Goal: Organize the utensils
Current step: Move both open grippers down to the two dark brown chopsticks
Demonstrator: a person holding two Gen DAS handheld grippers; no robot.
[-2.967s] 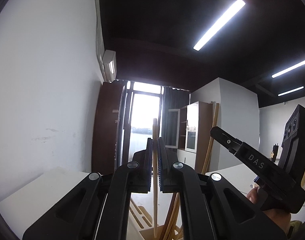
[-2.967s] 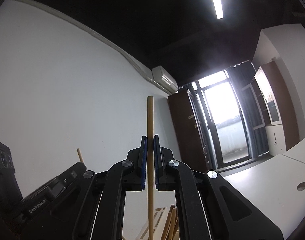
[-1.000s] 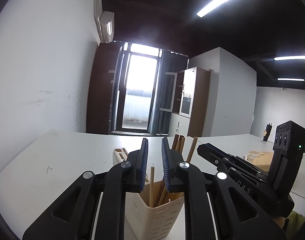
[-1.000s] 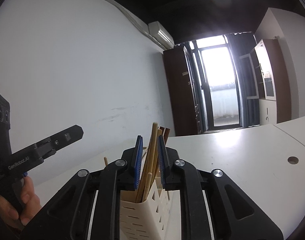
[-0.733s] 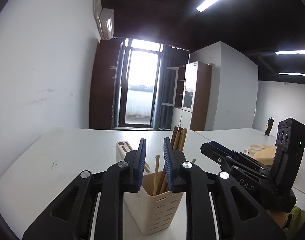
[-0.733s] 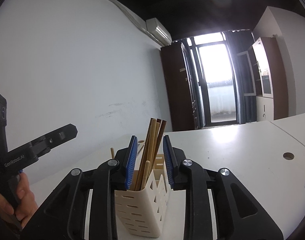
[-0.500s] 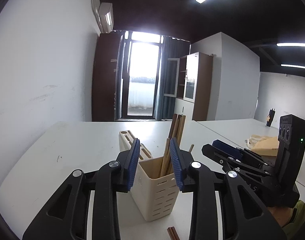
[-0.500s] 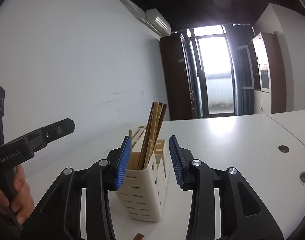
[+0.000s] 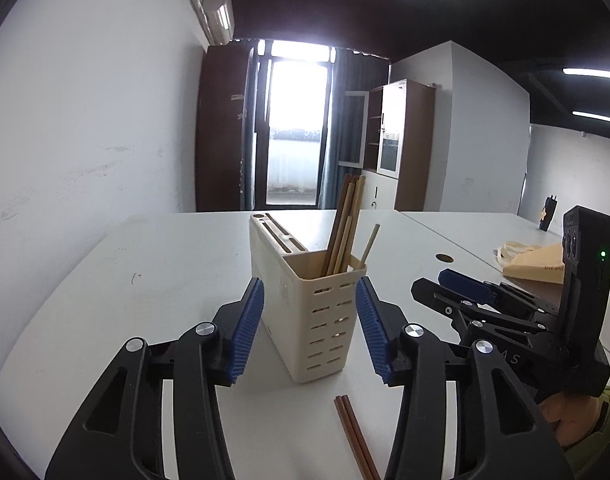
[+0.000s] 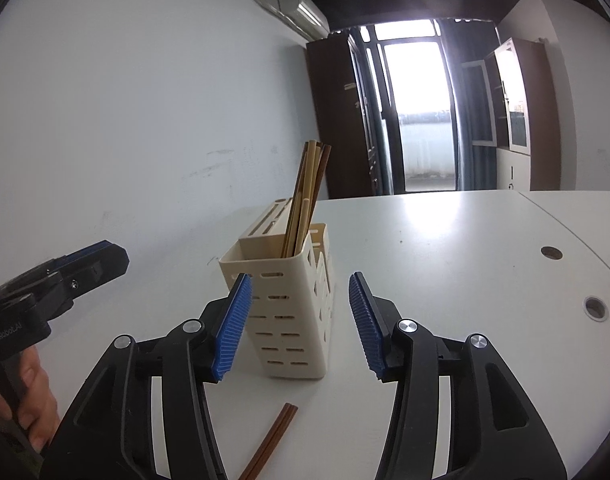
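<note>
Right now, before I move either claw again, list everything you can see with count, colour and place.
utensil holder: one, cream, slotted, upright mid-table, ahead of both claws.
chopsticks in holder: a bunch, tan and dark brown, count unclear, leaning in its open compartment.
loose chopsticks: one pair, dark brown, flat on the table in front of the holder.
table: one, white, with round cable holes on the right.
tan package: one, far right on the table.
cabinets: brown and white, by the glass door.
left claw: black, blue pads, opening, gripping nothing.
right claw: same, opening, gripping nothing.
hands: one behind each claw.
</note>
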